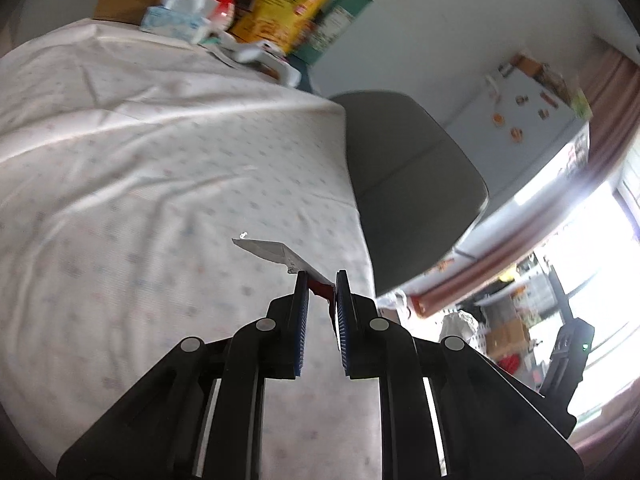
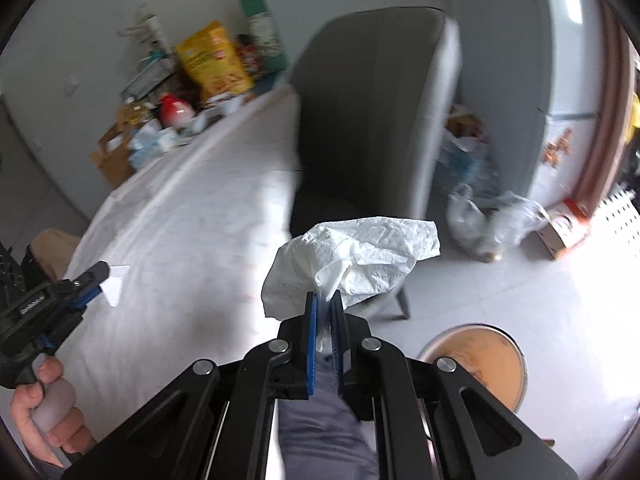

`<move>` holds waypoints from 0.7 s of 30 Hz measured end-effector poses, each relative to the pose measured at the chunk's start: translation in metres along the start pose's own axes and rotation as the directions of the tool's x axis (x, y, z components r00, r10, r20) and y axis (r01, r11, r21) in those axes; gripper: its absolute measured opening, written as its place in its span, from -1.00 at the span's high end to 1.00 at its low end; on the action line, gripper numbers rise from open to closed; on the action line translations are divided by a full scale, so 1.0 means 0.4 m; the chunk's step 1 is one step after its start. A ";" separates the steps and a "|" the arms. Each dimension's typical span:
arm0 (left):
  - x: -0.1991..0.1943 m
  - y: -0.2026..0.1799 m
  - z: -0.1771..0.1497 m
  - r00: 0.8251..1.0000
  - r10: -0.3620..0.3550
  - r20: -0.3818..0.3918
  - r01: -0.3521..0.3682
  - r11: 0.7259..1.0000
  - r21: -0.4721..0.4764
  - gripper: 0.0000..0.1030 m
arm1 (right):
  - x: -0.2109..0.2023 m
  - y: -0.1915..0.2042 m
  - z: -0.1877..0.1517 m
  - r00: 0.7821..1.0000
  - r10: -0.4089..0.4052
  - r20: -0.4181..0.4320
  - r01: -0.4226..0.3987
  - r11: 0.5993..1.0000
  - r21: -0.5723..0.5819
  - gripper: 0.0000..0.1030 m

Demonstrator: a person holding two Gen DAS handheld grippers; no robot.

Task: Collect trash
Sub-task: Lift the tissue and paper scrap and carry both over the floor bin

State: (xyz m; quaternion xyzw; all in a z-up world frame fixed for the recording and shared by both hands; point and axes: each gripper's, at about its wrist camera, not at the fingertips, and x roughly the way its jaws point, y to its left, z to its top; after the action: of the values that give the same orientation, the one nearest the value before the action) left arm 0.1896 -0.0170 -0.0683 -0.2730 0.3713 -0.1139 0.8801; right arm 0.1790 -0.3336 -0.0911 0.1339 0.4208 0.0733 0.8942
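A home dining corner; clothed table (image 1: 160,140) stacked with groceries (image 1: 280,4); grey chair (image 2: 372,112); magnet-covered fridge (image 1: 532,108).

No print on the yellow bag (image 1: 285,0) or boxes is legible.

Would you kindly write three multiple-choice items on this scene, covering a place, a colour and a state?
1. Where does the yellow bag stand?
A. on the floor
B. at the table's far end
C. on the chair

2. What colour is the chair?
A. grey
B. red
C. yellow

3. What does the right gripper hold?
A. nothing
B. a bottle
C. a crumpled tissue

Answers: 1 B, it stands among the clutter at the far end; 2 A, its back and seat are grey; 3 C, the pads pinch the tissue.
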 end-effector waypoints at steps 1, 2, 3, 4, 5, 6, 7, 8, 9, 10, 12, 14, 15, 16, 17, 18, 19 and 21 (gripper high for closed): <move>0.009 -0.010 -0.003 1.000 -0.004 -0.009 0.004 1.000 0.009 0.72 | -0.004 -0.020 -0.005 1.000 -0.012 0.001 0.012 1.000 0.010 0.85; 0.020 -0.027 -0.009 1.000 -0.006 -0.019 0.007 1.000 0.022 0.72 | -0.008 -0.036 -0.011 1.000 -0.019 0.001 0.019 1.000 0.019 0.85; 0.028 -0.038 -0.013 1.000 -0.008 -0.025 0.008 1.000 0.030 0.72 | -0.012 -0.056 -0.017 1.000 -0.031 0.001 0.031 0.999 0.031 0.85; 0.038 -0.053 -0.017 0.999 -0.011 -0.034 0.013 0.999 0.040 0.72 | -0.018 -0.075 -0.023 0.999 -0.042 0.002 0.042 0.998 0.039 0.85; 0.050 -0.073 -0.023 0.999 -0.016 -0.045 0.019 0.998 0.055 0.72 | -0.023 -0.094 -0.030 0.999 -0.052 0.003 0.052 0.998 0.047 0.85; 0.059 -0.086 -0.027 0.998 -0.019 -0.052 0.023 0.998 0.066 0.72 | -0.029 -0.121 -0.038 0.998 -0.065 0.002 0.065 0.996 0.061 0.85; 0.073 -0.108 -0.033 0.998 -0.025 -0.064 0.030 0.996 0.083 0.72 | -0.031 -0.137 -0.042 0.997 -0.073 0.000 0.073 0.995 0.070 0.85; 0.085 -0.125 -0.039 0.997 -0.030 -0.075 0.037 0.995 0.095 0.72 | -0.032 -0.150 -0.046 0.997 -0.080 -0.002 0.079 0.994 0.079 0.85; 0.094 -0.139 -0.044 0.996 -0.034 -0.084 0.043 0.994 0.104 0.72 | -0.036 -0.171 -0.053 0.996 -0.090 -0.003 0.090 0.992 0.092 0.85; 0.105 -0.155 -0.051 0.995 -0.039 -0.095 0.050 0.992 0.115 0.72 | -0.041 -0.189 -0.060 0.995 -0.097 -0.005 0.097 0.990 0.102 0.85; 0.125 -0.183 -0.066 0.992 -0.047 -0.116 0.062 0.989 0.132 0.72 | -0.046 -0.226 -0.074 0.994 -0.112 -0.011 0.113 0.986 0.124 0.85; 0.143 -0.205 -0.081 0.990 -0.049 -0.133 0.069 0.987 0.147 0.72 | -0.047 -0.256 -0.089 0.992 -0.126 -0.021 0.128 0.982 0.141 0.85; 0.156 -0.220 -0.093 0.988 -0.049 -0.144 0.072 0.985 0.157 0.72 | -0.045 -0.274 -0.097 0.990 -0.135 -0.030 0.138 0.979 0.152 0.85; 0.166 -0.231 -0.102 0.987 -0.048 -0.154 0.074 0.984 0.165 0.72 | -0.043 -0.291 -0.105 0.989 -0.142 -0.037 0.146 0.976 0.161 0.85; 0.178 -0.244 -0.113 0.985 -0.045 -0.165 0.074 0.981 0.177 0.72 | -0.039 -0.297 -0.107 0.989 -0.146 -0.041 0.150 0.975 0.166 0.85; 0.188 -0.255 -0.119 0.984 -0.042 -0.174 0.074 0.980 0.184 0.72 | -0.037 -0.312 -0.116 0.987 -0.151 -0.047 0.157 0.972 0.175 0.85; 0.200 -0.266 -0.129 0.982 -0.042 -0.186 0.078 0.979 0.189 0.72 | -0.034 -0.319 -0.121 0.987 -0.153 -0.051 0.160 0.970 0.181 0.85; 0.222 -0.289 -0.147 0.978 -0.042 -0.204 0.085 0.975 0.204 0.73 | -0.027 -0.341 -0.134 0.986 -0.157 -0.062 0.167 0.966 0.197 0.85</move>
State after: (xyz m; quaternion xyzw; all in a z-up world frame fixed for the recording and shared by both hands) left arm 0.2097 -0.1712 -0.0893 -0.1768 0.4342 -0.2078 0.8585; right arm 0.1330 -0.4567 -0.1569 0.1874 0.4559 -0.0400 0.8691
